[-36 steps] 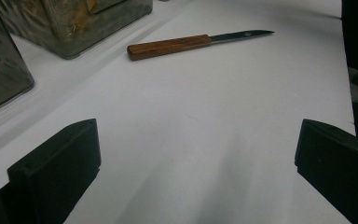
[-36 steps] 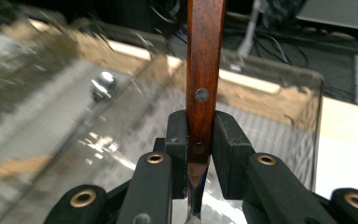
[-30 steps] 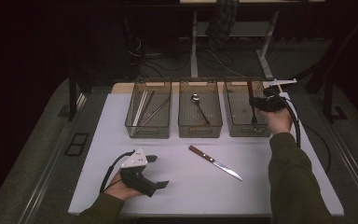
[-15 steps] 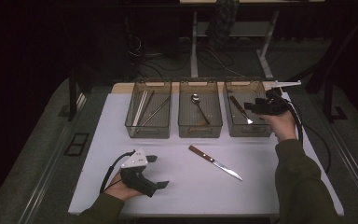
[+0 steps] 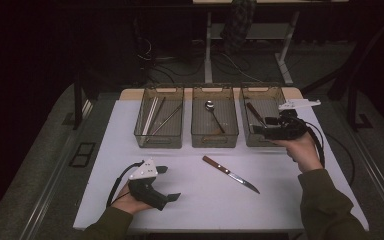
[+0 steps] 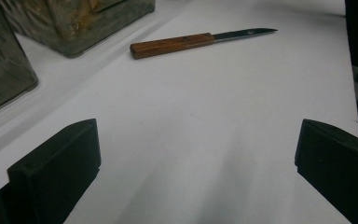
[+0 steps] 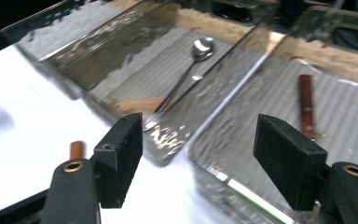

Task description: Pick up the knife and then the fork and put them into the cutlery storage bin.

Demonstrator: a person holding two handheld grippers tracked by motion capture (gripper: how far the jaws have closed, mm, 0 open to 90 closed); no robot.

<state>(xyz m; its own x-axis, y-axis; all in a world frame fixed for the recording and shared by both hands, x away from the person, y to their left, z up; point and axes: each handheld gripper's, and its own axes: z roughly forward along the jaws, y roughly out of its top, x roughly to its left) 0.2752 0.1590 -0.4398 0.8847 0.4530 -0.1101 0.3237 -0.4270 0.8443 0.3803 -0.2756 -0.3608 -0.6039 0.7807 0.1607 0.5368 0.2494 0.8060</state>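
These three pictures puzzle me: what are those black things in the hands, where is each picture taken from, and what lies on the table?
A person holds a hand-held black two-jaw tool in each hand. The high view looks down on the white table. The other two come from cameras riding on the tools, looking along their jaws. The left tool rests open on the table, empty. The right tool is at the right clear plastic bin; its jaws have just been opening, nothing between them. A wooden-handled knife lies on the table. The right bin holds another wooden-handled utensil, the middle clear bin a metal spoon, the left clear bin thin sticks.
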